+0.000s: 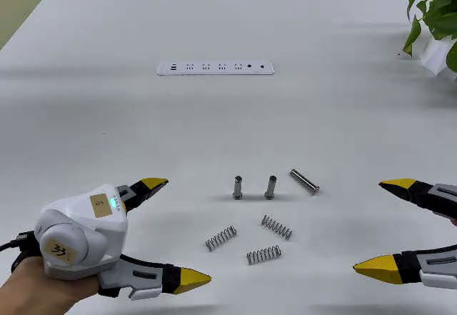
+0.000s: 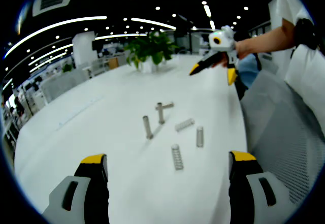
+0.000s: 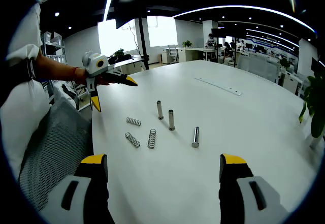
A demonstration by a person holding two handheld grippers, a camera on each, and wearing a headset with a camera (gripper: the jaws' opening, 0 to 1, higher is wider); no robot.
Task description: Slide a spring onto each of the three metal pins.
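Two short metal pins (image 1: 238, 187) (image 1: 270, 186) stand upright in the middle of the white table, and a third pin (image 1: 304, 181) lies on its side to their right. Three loose springs (image 1: 221, 238) (image 1: 276, 226) (image 1: 263, 255) lie flat just in front of the pins. My left gripper (image 1: 175, 231) hovers open at the lower left, apart from everything. My right gripper (image 1: 384, 226) is open at the lower right, also holding nothing. In the left gripper view the pins (image 2: 147, 127) and springs (image 2: 199, 136) lie ahead of the wide jaws; the right gripper view shows them (image 3: 171, 120) (image 3: 152, 138) likewise.
A white power strip (image 1: 215, 68) lies further back on the table. A potted plant (image 1: 435, 8) stands at the far right corner. A grey mesh chair (image 3: 56, 132) sits beside the table's near edge.
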